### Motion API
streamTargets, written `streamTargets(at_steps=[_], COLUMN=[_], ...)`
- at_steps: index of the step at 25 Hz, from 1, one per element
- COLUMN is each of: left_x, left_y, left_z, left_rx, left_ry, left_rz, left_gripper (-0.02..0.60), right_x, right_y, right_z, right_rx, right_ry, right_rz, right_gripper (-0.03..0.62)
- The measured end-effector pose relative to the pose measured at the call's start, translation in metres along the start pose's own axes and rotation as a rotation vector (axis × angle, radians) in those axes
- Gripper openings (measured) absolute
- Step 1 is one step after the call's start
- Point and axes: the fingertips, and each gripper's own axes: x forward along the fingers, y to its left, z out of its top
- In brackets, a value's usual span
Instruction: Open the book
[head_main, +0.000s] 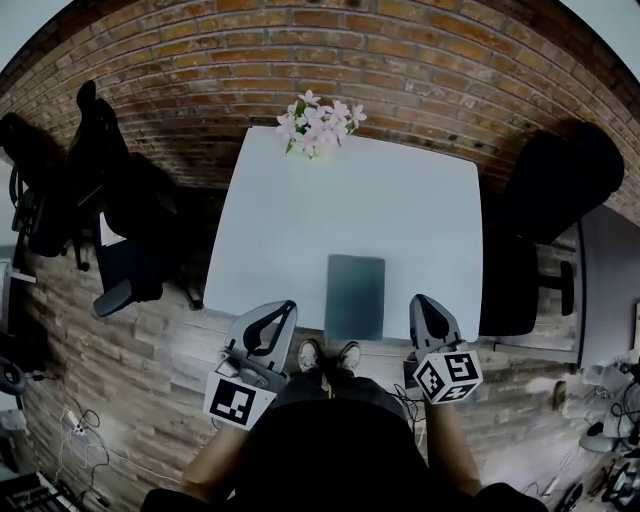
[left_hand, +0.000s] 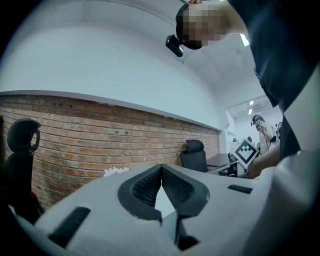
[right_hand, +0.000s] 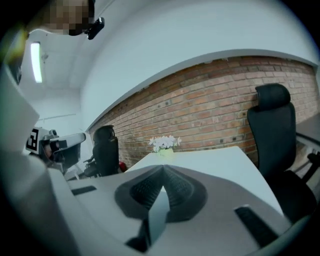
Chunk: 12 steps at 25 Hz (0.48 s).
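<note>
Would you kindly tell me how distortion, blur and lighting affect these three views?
Head view: fisheye bends the brick wall into an arc, corners go dark, the book is clear. Left gripper view: the near left hand-held gripper looks soft. Right gripper view: a ceiling lamp glares at upper left.

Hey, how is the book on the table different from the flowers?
The book is dark, flat and rectangular, while the flowers are a pale pink-white, bushy bunch. The book lies closed at the table's near edge, and the flowers stand at its far edge by the brick wall. The book covers more of the tabletop than the flowers do. Both rest on the white table, well apart from each other.
</note>
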Motion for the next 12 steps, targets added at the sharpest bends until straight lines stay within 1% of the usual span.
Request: streamTargets(at_steps=[2,4,5,7,9,12], left_x=[-0.005,-0.009,-0.011,-0.015,-0.018,-0.025], left_y=[0.003,0.007,0.009,0.012,0.014,0.015], left_z=[-0.005,-0.009,-0.010,-0.013,-0.014,-0.020], left_rx=[-0.008,-0.012,-0.012,-0.014,-0.016,-0.023], left_ry=[0.017,0.033,0.040,0.049,0.053,0.071], left_rz=[0.015,0.026,0.031,0.043,0.055,0.068], left_gripper=[0.025,0.025,0.025,0.025,0.025,0.025], right_x=[0.014,0.027,0.033,0.043,0.051,0.063], right_y=[-0.006,-0.011,-0.014,-0.020,-0.022,-0.020], right_z=[-0.024,-0.047,-0.058,-0.077,-0.095,-0.119], right_rx=[0.048,0.083,0.091,0.098,0.103,0.069], right_ry=[0.047,0.101,0.129,0.183,0.237,0.316], right_rz=[0.013,0.017,0.013,0.005,0.012,0.026], right_gripper=[0.012,0.051,0.052,0.054,0.078,0.097])
